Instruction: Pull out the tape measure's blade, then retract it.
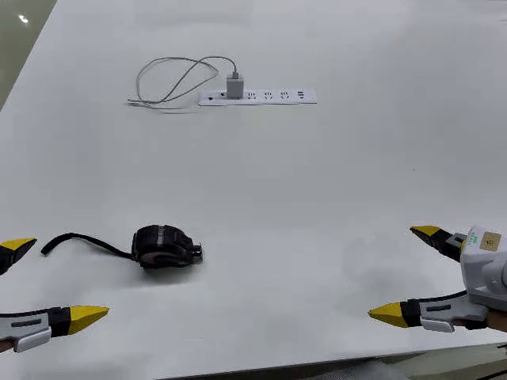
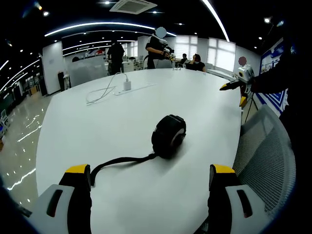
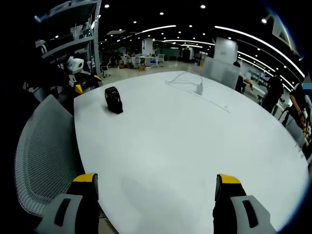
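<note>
A black tape measure (image 1: 164,246) lies on the white table (image 1: 317,182) near its front edge, its black wrist strap (image 1: 79,241) trailing to the left. The blade is wound in. My left gripper (image 1: 28,281) stands open at the front left corner, a short way from the strap; in the left gripper view the tape measure (image 2: 168,135) lies ahead between the yellow-tipped jaws of the left gripper (image 2: 148,176). My right gripper (image 1: 412,273) is open at the front right, far from the tape measure (image 3: 113,99), with only bare table ahead of the right gripper (image 3: 156,187).
A white power strip (image 1: 257,96) with a plugged-in charger (image 1: 234,83) and a looped white cable (image 1: 170,81) lies at the far middle of the table. A grey mesh chair (image 3: 41,151) stands at the near edge. People stand beyond the table's far end.
</note>
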`<action>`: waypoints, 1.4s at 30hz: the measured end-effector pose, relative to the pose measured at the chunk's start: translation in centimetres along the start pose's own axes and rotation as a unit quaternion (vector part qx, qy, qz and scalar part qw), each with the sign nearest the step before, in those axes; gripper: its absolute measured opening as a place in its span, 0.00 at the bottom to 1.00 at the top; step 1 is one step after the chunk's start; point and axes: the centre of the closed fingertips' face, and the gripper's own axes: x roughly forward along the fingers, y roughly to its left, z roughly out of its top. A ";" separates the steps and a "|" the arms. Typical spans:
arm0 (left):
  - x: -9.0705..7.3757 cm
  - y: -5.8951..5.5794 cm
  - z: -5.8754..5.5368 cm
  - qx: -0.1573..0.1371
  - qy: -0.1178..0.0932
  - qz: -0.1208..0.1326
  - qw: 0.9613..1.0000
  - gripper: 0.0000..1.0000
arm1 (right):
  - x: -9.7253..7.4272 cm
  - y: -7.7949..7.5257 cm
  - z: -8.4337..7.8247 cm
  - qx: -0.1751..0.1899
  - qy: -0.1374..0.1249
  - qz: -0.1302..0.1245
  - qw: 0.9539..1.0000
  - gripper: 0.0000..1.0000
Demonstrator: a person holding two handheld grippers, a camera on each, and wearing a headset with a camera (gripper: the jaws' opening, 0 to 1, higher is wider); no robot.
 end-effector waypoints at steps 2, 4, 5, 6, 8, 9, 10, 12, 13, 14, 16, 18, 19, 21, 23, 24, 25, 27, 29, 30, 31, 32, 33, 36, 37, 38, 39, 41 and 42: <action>0.0 -0.1 0.0 -0.002 -0.001 -0.001 1.000 0.99 | 0.1 0.0 0.0 0.001 0.001 0.001 1.000 0.99; 0.1 -0.1 -0.1 -0.003 0.001 -0.004 1.000 0.99 | 0.2 0.0 -0.1 0.003 0.003 0.001 1.000 0.99; 0.2 -0.2 -0.1 0.000 0.001 -0.006 1.000 0.99 | 0.2 0.0 -0.1 0.001 0.004 0.001 1.000 0.99; 0.3 -0.2 -0.1 0.002 0.001 -0.007 1.000 0.99 | 0.3 0.0 -0.1 0.000 0.002 0.001 1.000 0.99; 0.5 -0.1 -0.2 0.001 0.001 -0.006 1.000 0.99 | 0.3 0.1 -0.3 0.003 0.002 0.000 1.000 0.99; 0.6 -0.1 -0.2 -0.001 0.001 -0.005 1.000 0.99 | 0.3 0.2 -0.4 0.004 0.003 0.000 1.000 0.99; 0.7 -0.2 -0.1 -0.004 0.000 -0.007 1.000 0.99 | 0.2 0.3 -0.6 0.001 0.006 -0.002 1.000 0.99; 0.9 -0.8 0.1 0.006 0.001 -0.016 1.000 0.99 | 0.1 0.5 -0.8 0.004 0.007 0.001 1.000 0.99; 1.0 -0.9 0.0 0.012 0.004 -0.019 1.000 0.99 | 0.0 0.5 -0.9 0.002 0.009 0.002 1.000 0.99; 1.0 -0.9 0.1 0.017 0.004 -0.020 1.000 0.99 | 0.0 0.5 -1.0 0.000 0.011 0.002 1.000 0.99; 1.1 -0.9 0.3 0.018 0.006 -0.022 1.000 0.99 | 0.0 0.4 -1.0 0.003 0.013 0.001 1.000 0.99; 1.0 -0.7 0.6 0.024 0.004 -0.022 0.999 0.99 | 0.1 0.3 -0.8 0.002 0.011 0.005 1.000 0.99; 0.9 -0.5 0.7 0.024 0.004 -0.022 0.999 0.99 | 0.1 0.2 -0.6 -0.004 0.010 0.006 1.000 0.99; 0.9 -0.3 0.7 0.027 0.005 -0.023 0.999 0.99 | 0.3 0.0 -0.3 -0.008 0.010 0.006 1.000 0.99; 1.0 -0.3 0.6 0.033 0.009 -0.026 0.999 0.99 | 0.5 -0.2 0.0 -0.009 0.009 0.008 1.000 0.99; 1.0 -0.3 0.6 0.033 0.010 -0.029 0.999 0.99 | 0.5 -0.3 0.1 -0.011 0.008 0.009 1.000 0.99; 1.1 -0.4 0.7 0.036 0.010 -0.033 0.999 0.99 | 0.6 -0.4 0.4 -0.012 0.008 0.011 1.000 0.99; 1.2 -0.6 0.7 0.038 0.015 -0.040 0.998 0.99 | 0.8 -0.6 0.6 -0.017 0.006 0.012 1.000 0.99; 1.3 -0.8 0.7 0.014 0.020 -0.051 0.998 0.99 | 0.8 -0.9 1.0 -0.023 0.007 0.014 1.000 0.99; 1.4 -0.7 0.8 0.018 0.019 -0.050 0.998 0.99 | 0.9 -1.1 1.1 -0.027 0.008 0.014 1.000 0.99; 1.5 -0.8 0.8 0.019 0.019 -0.051 0.998 0.99 | 0.9 -1.2 1.1 -0.029 0.008 0.014 0.999 0.99; 1.5 -0.8 0.9 0.020 0.018 -0.051 0.998 0.99 | 0.9 -1.3 1.2 -0.030 0.009 0.014 0.999 0.99; 1.6 -1.0 1.1 0.019 0.017 -0.055 0.998 0.99 | 0.9 -1.5 1.3 -0.032 0.010 0.014 0.999 0.99; 1.8 -1.1 0.8 0.042 0.033 -0.057 0.997 0.99 | 1.0 -1.6 1.5 -0.033 0.012 0.016 0.999 0.99; 1.9 -1.2 0.8 0.044 0.036 -0.060 0.997 0.99 | 1.0 -1.5 1.6 -0.036 0.011 0.018 0.999 0.99; 2.1 -1.3 0.6 0.048 0.042 -0.062 0.996 0.99 | 1.3 -1.5 1.6 -0.038 0.012 0.022 0.999 0.99; 2.3 -1.3 0.5 0.052 0.046 -0.065 0.995 0.99 | 1.4 -1.4 1.6 -0.042 0.013 0.026 0.999 0.99; 2.7 -1.6 0.5 0.063 0.053 -0.072 0.994 0.99 | 1.8 -1.3 1.6 -0.054 0.018 0.029 0.998 0.99; 2.8 -1.7 0.6 0.065 0.054 -0.074 0.994 0.99 | 1.9 -1.2 1.7 -0.054 0.019 0.031 0.998 0.99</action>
